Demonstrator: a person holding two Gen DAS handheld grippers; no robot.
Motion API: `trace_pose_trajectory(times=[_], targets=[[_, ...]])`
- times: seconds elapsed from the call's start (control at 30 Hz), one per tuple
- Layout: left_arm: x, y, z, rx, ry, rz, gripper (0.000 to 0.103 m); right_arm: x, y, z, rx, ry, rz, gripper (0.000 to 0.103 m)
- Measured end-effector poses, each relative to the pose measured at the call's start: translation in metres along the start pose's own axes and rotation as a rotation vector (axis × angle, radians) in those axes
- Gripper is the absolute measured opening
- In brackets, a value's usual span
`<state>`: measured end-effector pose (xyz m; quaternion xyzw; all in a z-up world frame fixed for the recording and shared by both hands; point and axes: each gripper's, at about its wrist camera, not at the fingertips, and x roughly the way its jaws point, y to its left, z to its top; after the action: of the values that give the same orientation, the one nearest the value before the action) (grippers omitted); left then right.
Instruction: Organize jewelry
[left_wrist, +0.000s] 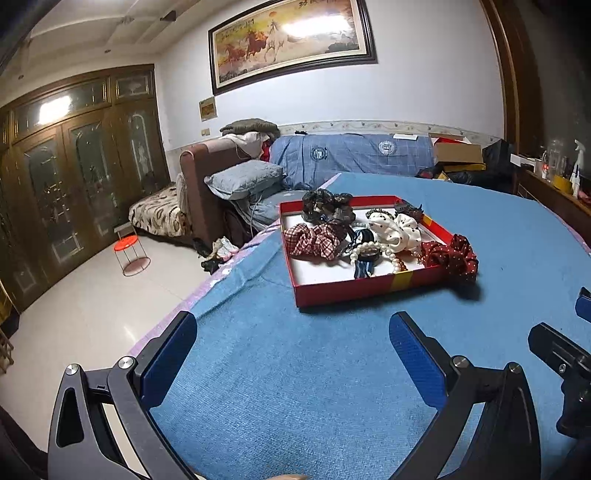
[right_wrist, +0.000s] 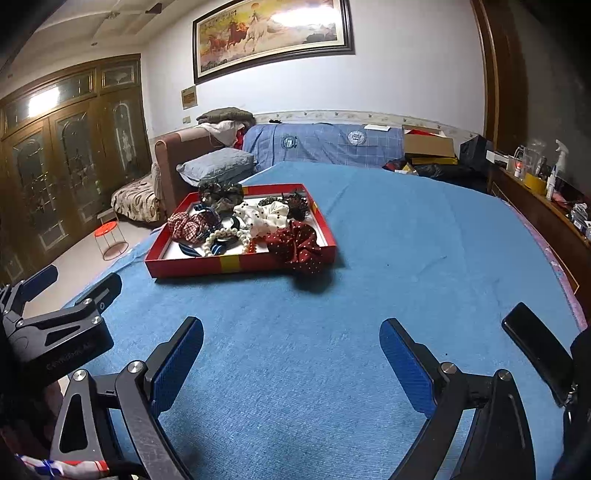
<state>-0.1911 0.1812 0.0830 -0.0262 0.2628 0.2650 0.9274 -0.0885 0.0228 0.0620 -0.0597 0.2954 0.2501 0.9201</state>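
A shallow red box (left_wrist: 364, 287) (right_wrist: 192, 266) lies on a blue cloth, holding several scrunchies, a pearl bracelet (left_wrist: 364, 248) (right_wrist: 221, 236) and other accessories. A plaid scrunchie (left_wrist: 314, 240) (right_wrist: 186, 226) lies at its left, a white dotted one (left_wrist: 395, 229) (right_wrist: 264, 216) in the middle. A dark red dotted scrunchie (left_wrist: 452, 256) (right_wrist: 299, 245) hangs over the box's near right corner. My left gripper (left_wrist: 293, 343) is open and empty, short of the box. My right gripper (right_wrist: 291, 349) is open and empty too, nearer than the box and to its right.
The blue cloth (left_wrist: 295, 387) (right_wrist: 406, 258) covers a wide surface whose left edge drops to a tiled floor. A black phone (right_wrist: 535, 349) lies at the near right. A sofa (left_wrist: 351, 155), a cardboard box (right_wrist: 428, 146) and a cluttered shelf (right_wrist: 546, 192) stand beyond.
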Motion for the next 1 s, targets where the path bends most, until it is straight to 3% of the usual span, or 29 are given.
trace_pose_trajectory(times=[0.43, 1.0], targets=[[0.019, 0.006, -0.007, -0.012, 0.056, 0.003, 0.103, 0.005, 0.008, -0.002, -0.014, 0.019, 0.006, 0.099], [0.027, 0.010, -0.011, -0.001, 0.061, 0.015, 0.103, 0.010, 0.008, -0.004, -0.007, 0.042, 0.011, 0.099]])
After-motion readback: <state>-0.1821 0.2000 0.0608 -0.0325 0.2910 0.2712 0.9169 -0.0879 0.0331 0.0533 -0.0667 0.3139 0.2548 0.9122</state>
